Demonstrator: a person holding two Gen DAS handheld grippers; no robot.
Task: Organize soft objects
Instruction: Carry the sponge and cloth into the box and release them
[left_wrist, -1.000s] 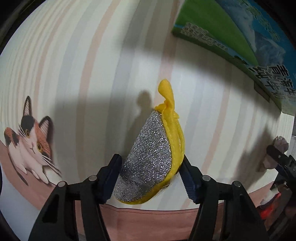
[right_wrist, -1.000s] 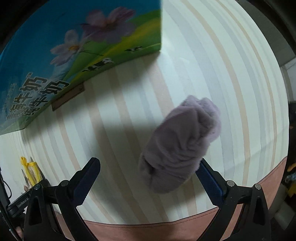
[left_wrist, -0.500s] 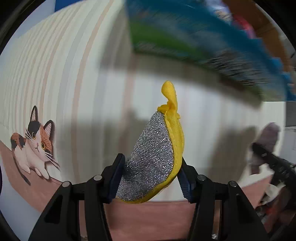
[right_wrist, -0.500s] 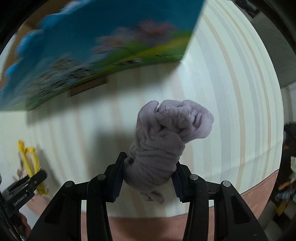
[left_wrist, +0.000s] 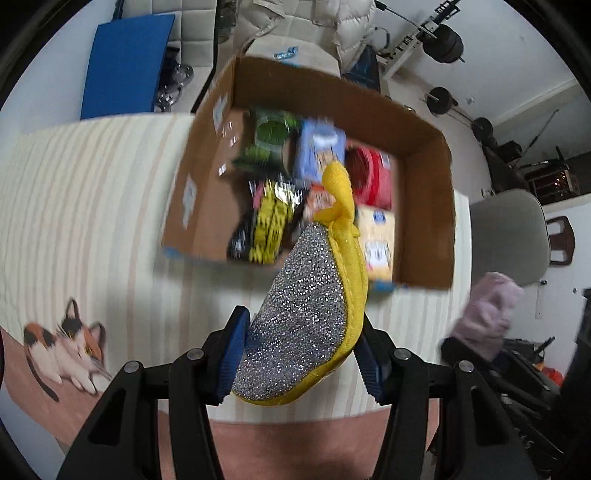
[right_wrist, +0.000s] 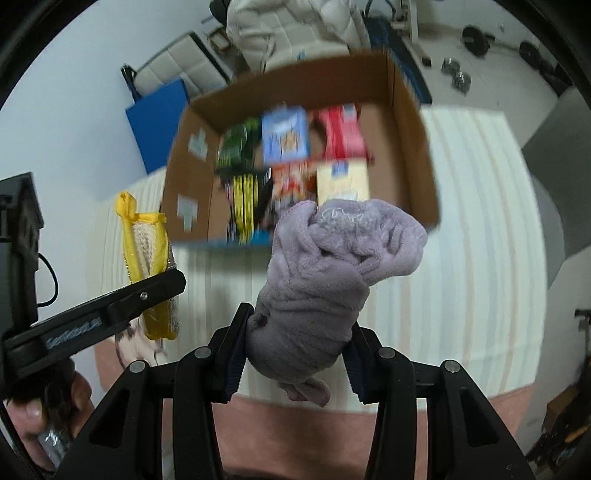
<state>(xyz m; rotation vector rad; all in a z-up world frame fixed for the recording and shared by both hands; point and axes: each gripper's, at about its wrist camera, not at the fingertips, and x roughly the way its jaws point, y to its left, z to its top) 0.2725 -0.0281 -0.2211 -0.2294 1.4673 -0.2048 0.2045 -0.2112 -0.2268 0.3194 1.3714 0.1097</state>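
Observation:
My left gripper (left_wrist: 301, 360) is shut on a yellow scrub sponge with a glittery silver face (left_wrist: 303, 321), held in the air above the striped tablecloth (left_wrist: 92, 221). My right gripper (right_wrist: 295, 360) is shut on a bundled lilac fleece cloth (right_wrist: 325, 280), also lifted. The open cardboard box (left_wrist: 424, 206) stands ahead on the table, holding several snack packets. The sponge also shows in the right wrist view (right_wrist: 147, 258), and the lilac cloth in the left wrist view (left_wrist: 487, 314).
A cat picture (left_wrist: 66, 343) is printed on the tablecloth at the left. A grey chair (left_wrist: 509, 229) stands off the table's right side. A blue mat (left_wrist: 125, 66), a white sofa and weights lie on the floor beyond.
Both grippers have risen well above the table, so the box's open top and contents now show. The right gripper closed on the lilac cloth about half a second ago.

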